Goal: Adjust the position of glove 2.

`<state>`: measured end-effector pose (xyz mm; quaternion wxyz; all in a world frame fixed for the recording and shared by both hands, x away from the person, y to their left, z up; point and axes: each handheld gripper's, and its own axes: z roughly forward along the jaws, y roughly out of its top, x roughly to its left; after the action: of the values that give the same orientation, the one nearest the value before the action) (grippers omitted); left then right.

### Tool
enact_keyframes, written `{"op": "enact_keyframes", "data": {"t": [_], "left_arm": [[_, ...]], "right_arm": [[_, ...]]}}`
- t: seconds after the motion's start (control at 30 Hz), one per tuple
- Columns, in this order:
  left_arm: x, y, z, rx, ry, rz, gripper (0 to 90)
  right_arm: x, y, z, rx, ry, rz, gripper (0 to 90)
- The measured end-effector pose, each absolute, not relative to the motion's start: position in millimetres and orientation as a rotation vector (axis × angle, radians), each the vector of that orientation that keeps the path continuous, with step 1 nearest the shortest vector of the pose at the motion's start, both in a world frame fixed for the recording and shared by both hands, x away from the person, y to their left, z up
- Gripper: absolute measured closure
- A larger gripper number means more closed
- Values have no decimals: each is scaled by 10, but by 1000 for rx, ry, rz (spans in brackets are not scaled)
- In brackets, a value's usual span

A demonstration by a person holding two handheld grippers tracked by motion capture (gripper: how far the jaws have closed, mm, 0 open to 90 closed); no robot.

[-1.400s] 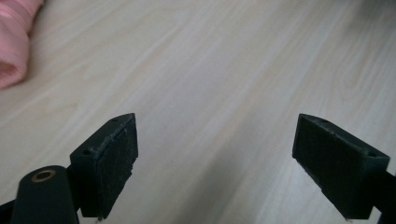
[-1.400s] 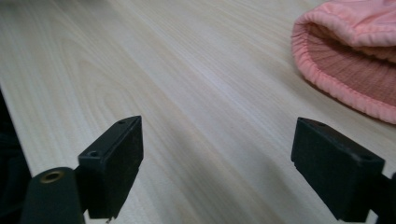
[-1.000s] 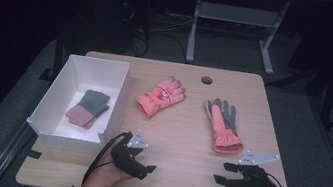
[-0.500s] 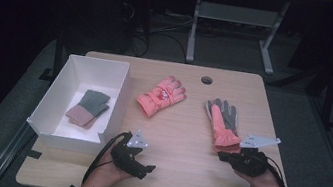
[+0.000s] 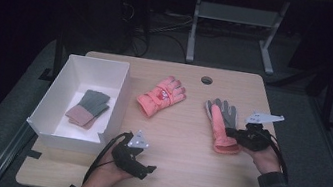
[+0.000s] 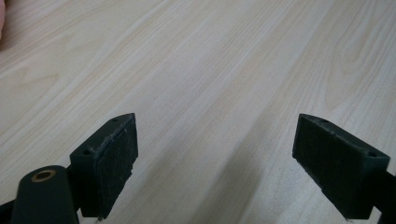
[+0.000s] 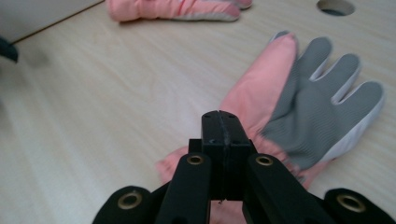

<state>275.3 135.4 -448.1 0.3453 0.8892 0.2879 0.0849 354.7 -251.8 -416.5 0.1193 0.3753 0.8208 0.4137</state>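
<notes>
Resting palm up on the wooden table [image 5: 182,172], grey-palmed pink glove [image 5: 221,125] lies right of the white box [image 5: 77,67], well apart from it, cuff toward the person. Cuff end partly covered by right gripper [image 5: 231,132]; in the right gripper view, jaws pressed flat together over the cuff [image 7: 187,165], nothing visibly between them, contact with the fabric underneath hard to make out. Jaws have just been closing. Right hand [image 5: 265,157] and checked sleeve cut off at the lower frame edge. Second pink glove [image 5: 161,97], back up, between box and grey-palmed glove, just beside the box's right wall; logo on it too small to read. Box contents: one pair of knit gloves [image 5: 89,107], grey-green fingers and dusty pink cuffs, stacked near the box's middle; lower one mostly hidden by the upper. Left gripper [image 5: 149,170] just in front of the box's near right corner, held in left hand [image 5: 106,175], jaws spread wide with only bare tabletop between them in the left gripper view. Round cable hole [image 5: 206,80] in the table, beyond the box's far right corner. Background past the table dark, detail lost.
</notes>
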Motion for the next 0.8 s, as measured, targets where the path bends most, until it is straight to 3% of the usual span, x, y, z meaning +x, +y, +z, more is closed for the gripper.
{"op": "enact_keyframes", "data": {"t": [0.4, 0.8], "left_arm": [[2764, 1355, -4481, 2303, 746, 209, 137], [2765, 1356, -4477, 2298, 747, 204, 137]], "right_arm": [[3914, -2487, -4305, 1144, 2379, 1092, 900], [3935, -2470, -4428, 1136, 2417, 1046, 900]]}}
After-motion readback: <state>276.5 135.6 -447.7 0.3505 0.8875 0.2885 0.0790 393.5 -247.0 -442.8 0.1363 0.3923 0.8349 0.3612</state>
